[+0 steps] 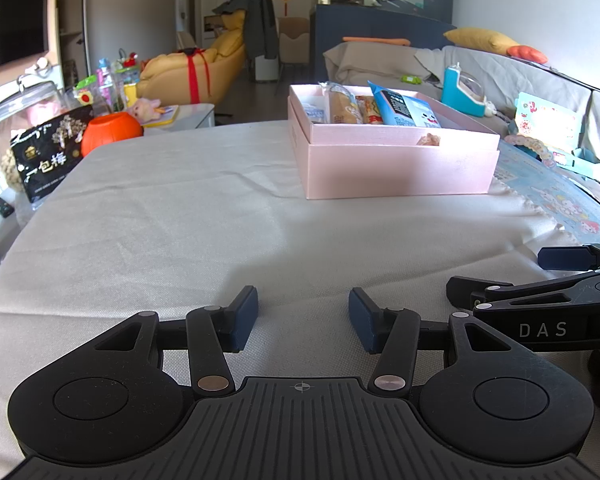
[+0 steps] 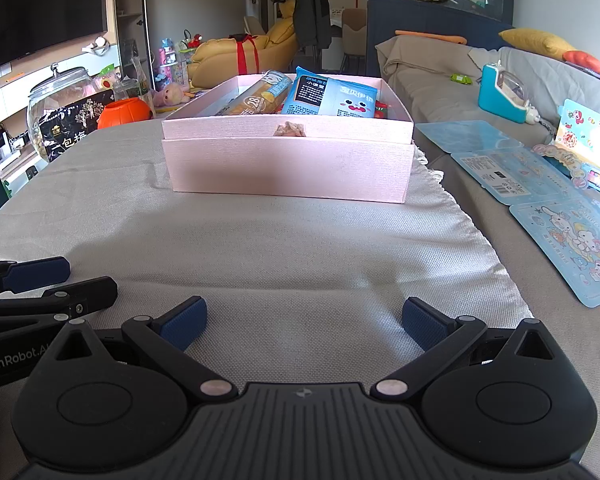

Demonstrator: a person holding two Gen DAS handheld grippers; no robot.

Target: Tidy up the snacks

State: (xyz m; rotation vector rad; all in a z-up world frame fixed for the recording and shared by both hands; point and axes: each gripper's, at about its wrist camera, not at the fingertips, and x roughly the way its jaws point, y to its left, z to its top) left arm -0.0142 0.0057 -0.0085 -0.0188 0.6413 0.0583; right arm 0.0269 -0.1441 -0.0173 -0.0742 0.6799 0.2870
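left gripper (image 1: 303,320): hanging low over the near end of the cloth; jaws spread wide, nothing between the blue pads (image 1: 245,318), just bare fabric under them

right gripper (image 2: 304,326): same deal, low over the near edge; jaws spread even wider and holding nothing; the two grippers sit side by side, each one poking into the edge of the other's view

pink box (image 2: 288,168): open, sitting on the far half of the table, well apart from both grippers; it looks nested in its own lid or base (can't tell which)

snacks: all in the box; a blue packet (image 2: 332,98) with a cartoon face leans up at the right, a long tan biscuit pack (image 2: 256,98) lies to its left; a small brownish bit (image 2: 290,129) sits at the near wall

tablecloth (image 2: 260,248): pale grey, a few wrinkles

off to the left: glass jar (image 1: 24,120), black bag (image 1: 50,152) with white lettering, orange pumpkin pot (image 1: 110,130)

off to the right: blue cartoon sticker sheets (image 2: 572,248) on the sofa
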